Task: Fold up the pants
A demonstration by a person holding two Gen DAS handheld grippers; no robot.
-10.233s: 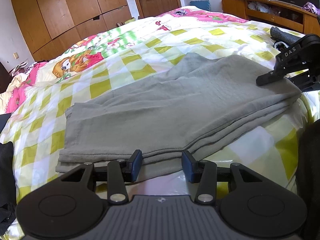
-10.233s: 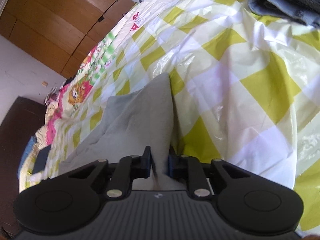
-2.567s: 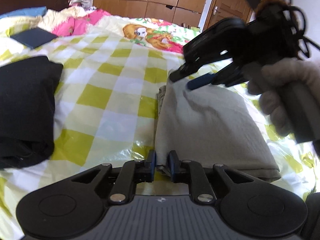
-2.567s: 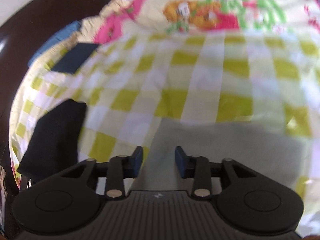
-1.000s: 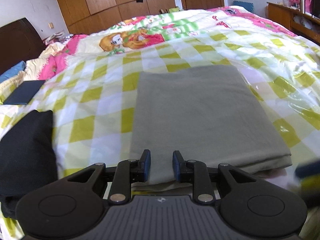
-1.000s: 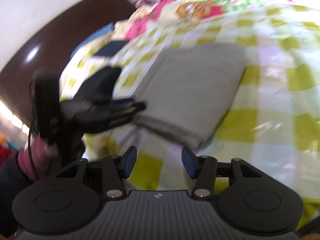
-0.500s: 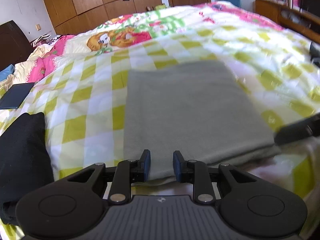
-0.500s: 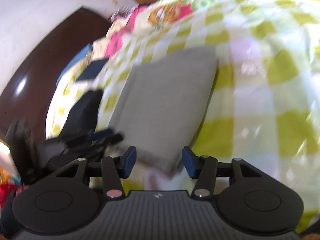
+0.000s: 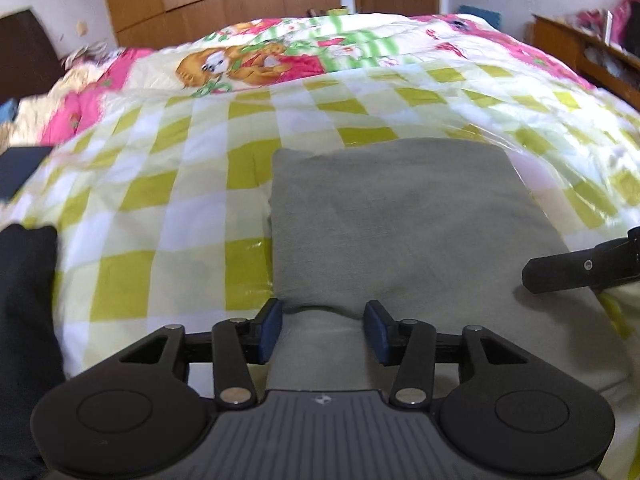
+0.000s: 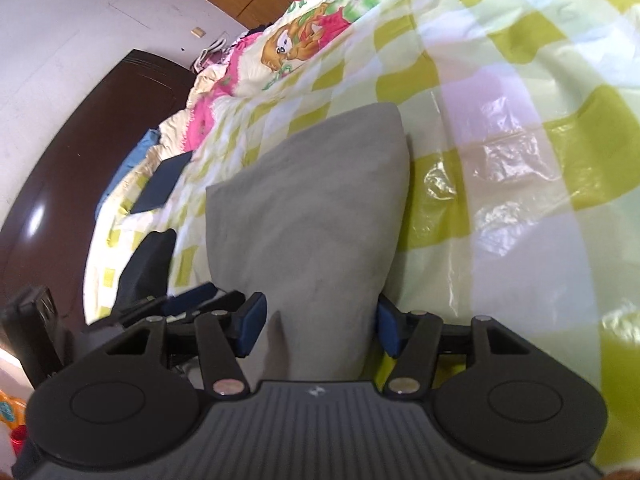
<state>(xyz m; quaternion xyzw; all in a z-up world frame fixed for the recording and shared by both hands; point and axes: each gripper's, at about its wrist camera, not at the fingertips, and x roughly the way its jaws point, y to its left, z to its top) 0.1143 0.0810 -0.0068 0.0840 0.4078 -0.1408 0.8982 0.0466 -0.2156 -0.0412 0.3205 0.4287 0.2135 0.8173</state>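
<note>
Grey folded pants [image 9: 400, 216]: one, on the checked bed [image 9: 168, 184]. Two grippers straddle its near edge: left gripper [image 9: 323, 330] fingers spreading, right gripper [image 10: 318, 326] fingers closing, neither pinching. One black garment [image 9: 24, 304] lies left.

One folded grey pants [image 9: 408, 220], two claws, one black garment [image 9: 24, 300].

No words, numbers or brand names could be read in either view. The only mark was a small pale emblem, too small to make out, at six o'clock on the ribbed grey body of the left gripper [image 9: 323, 328] and the right gripper [image 10: 318, 328].
</note>
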